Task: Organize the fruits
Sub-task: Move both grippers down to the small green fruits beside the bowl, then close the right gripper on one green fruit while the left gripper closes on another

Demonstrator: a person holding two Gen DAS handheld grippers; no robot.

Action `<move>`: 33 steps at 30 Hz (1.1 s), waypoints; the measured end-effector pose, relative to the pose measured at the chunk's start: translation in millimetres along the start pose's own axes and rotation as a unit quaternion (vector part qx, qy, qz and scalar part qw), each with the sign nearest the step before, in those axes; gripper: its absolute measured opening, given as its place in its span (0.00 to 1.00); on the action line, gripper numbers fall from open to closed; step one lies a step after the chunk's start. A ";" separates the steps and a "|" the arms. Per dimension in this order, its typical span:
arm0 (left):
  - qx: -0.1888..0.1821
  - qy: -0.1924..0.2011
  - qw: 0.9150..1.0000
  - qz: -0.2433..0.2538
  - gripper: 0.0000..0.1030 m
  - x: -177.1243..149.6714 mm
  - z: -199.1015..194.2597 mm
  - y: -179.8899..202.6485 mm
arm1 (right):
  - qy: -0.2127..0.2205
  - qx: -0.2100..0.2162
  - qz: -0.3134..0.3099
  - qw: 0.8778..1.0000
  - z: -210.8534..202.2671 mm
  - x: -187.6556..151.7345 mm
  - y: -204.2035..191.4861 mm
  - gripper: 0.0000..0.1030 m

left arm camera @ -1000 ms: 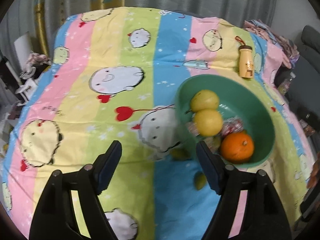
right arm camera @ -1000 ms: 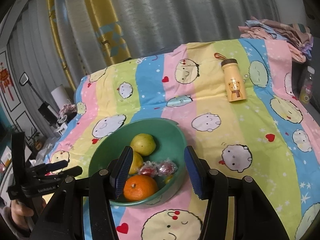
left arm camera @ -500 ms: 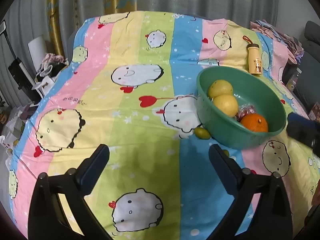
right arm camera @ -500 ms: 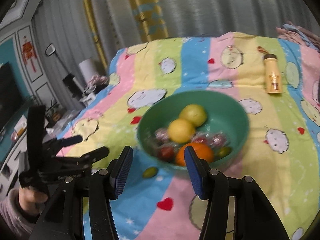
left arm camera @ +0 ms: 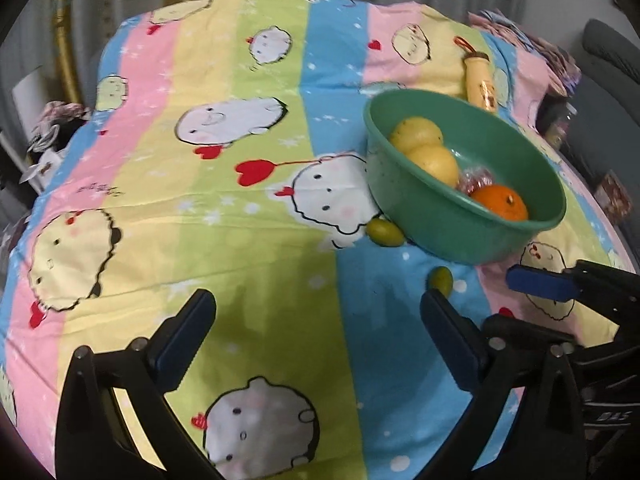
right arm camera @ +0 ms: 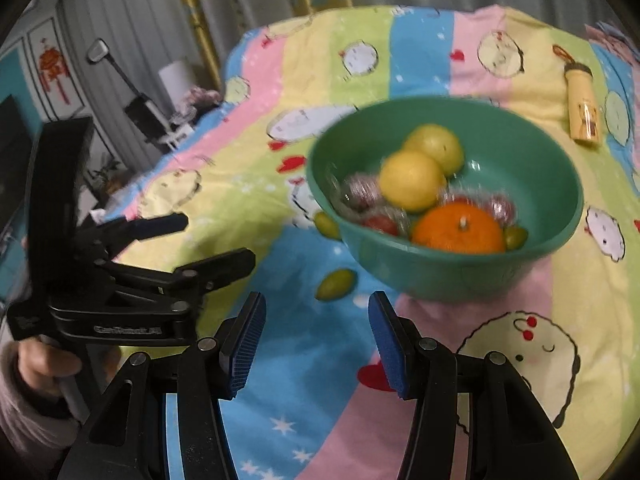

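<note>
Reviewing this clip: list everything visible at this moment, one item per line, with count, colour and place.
bowl: one, green, on the bedsheet, right of centre.
yellow fruits: two, touching, inside the bowl at the back.
orange: one, inside the bowl at the front.
wrapped red fruits: several, red in clear wrap, inside the bowl; count unclear from blur.
small green fruits: two on the sheet beside the bowl; a third in the bowl.
bottle: one, yellow with a brown cap, lying behind the bowl.
bedsheet: one, pastel stripes with cartoon prints.
left gripper: black, blue-padded fingers wide apart, empty.
right gripper: black, blue pads, nothing between the fingers.
hand: one, holding the left gripper's handle.
</note>
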State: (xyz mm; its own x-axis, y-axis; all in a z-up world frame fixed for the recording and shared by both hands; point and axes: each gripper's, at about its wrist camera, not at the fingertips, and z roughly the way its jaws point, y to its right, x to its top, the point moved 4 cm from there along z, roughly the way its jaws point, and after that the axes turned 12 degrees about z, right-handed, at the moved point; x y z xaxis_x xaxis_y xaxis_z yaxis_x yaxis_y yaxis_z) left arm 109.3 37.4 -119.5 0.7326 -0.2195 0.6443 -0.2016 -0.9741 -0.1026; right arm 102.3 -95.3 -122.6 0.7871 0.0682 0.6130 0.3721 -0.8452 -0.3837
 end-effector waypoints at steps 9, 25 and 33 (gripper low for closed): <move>-0.066 -0.012 0.997 0.030 0.94 10.1 22.9 8.2 | -0.016 -0.008 -0.003 1.000 24.2 0.4 -2.5 0.53; -0.193 0.003 0.968 0.163 0.75 37.3 58.5 29.6 | -0.020 -0.020 -0.002 1.000 44.3 13.8 -4.1 0.42; -0.266 0.010 0.933 0.244 0.68 48.1 60.5 43.9 | -0.019 -0.019 0.000 1.000 44.6 13.0 -3.7 0.42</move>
State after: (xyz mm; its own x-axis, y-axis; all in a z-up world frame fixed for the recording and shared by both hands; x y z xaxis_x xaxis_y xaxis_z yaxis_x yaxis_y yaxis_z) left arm 175.0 -19.3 -138.8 0.4584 -0.6235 0.6333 -0.8056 -0.5925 -0.0002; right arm 133.1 -67.6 -144.0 0.8058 0.0875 0.5857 0.3532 -0.8649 -0.3567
